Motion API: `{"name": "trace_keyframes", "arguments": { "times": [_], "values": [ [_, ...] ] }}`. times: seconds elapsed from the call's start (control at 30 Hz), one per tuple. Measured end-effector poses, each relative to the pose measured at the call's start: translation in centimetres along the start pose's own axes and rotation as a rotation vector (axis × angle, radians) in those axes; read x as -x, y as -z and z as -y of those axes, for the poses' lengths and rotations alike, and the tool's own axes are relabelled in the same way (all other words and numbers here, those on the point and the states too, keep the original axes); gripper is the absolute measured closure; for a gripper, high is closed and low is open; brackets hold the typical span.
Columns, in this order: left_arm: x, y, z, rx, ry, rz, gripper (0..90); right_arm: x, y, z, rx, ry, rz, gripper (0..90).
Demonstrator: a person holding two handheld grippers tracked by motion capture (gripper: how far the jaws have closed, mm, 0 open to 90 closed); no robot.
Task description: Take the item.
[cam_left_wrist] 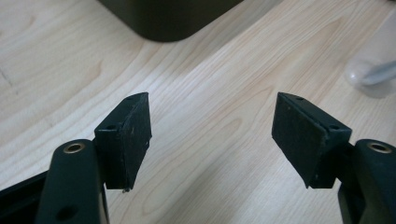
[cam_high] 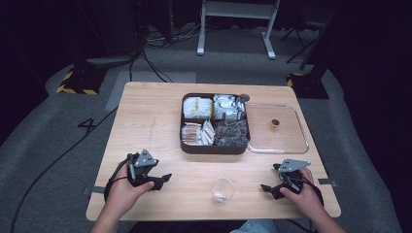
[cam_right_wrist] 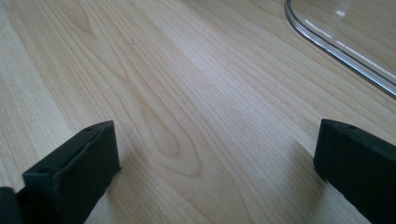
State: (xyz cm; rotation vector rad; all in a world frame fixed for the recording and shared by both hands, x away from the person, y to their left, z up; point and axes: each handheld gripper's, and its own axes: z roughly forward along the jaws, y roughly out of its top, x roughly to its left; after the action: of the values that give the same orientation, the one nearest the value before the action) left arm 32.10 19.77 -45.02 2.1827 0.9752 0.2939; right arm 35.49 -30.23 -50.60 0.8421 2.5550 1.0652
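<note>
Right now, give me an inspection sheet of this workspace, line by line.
Surface: wooden table, bare in front.
Job's things: clear glass near front edge between the grippers; four-compartment box of packets; clear lid beside it.
Clutter: nothing seen.
Grippers: left gripper and right gripper open, empty, low over the table.
Cables: one trailing from the left gripper.
Surroundings: grey floor, black-yellow stand bases, white frame legs.

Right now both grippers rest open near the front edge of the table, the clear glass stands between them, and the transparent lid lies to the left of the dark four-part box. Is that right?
Not quite. The transparent lid lies to the right of the dark four-part box, as the high view shows. The rest holds: the left gripper and right gripper are open, with the clear glass between them.
</note>
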Motion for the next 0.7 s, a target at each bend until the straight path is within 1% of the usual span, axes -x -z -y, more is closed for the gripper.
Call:
{"name": "trace_keyframes", "arguments": {
  "times": [0.07, 0.2, 0.33, 0.47, 0.63, 0.7],
  "values": [
    [-0.3, -0.3, 0.3, -0.025, 0.006, -0.011, 28.8, 0.0, 0.0, 0.0, 0.0, 0.0, 0.0, 0.1],
    [-0.9, -0.7, 0.9, -0.058, 0.013, -0.035, 28.1, 0.0, 0.0, 0.0, 0.0, 0.001, -0.002, 0.2],
    [-1.2, -1.1, 1.4, -0.072, 0.029, -0.042, 28.0, 0.0, 0.0, 0.0, -0.001, 0.003, -0.003, 0.2],
    [-1.2, -1.8, 2.1, -0.093, 0.041, -0.044, 27.5, 0.1, 0.0, 0.0, -0.001, 0.005, -0.005, 0.2],
    [-1.2, -2.7, 3.0, -0.132, 0.026, -0.059, 22.9, 0.1, 0.0, 0.0, 0.0, 0.007, -0.008, 0.2],
    [-1.2, -2.8, 3.3, -0.121, -0.006, -0.073, 18.2, 0.1, 0.0, 0.0, -0.001, 0.008, -0.009, 0.2]
  ]
}}
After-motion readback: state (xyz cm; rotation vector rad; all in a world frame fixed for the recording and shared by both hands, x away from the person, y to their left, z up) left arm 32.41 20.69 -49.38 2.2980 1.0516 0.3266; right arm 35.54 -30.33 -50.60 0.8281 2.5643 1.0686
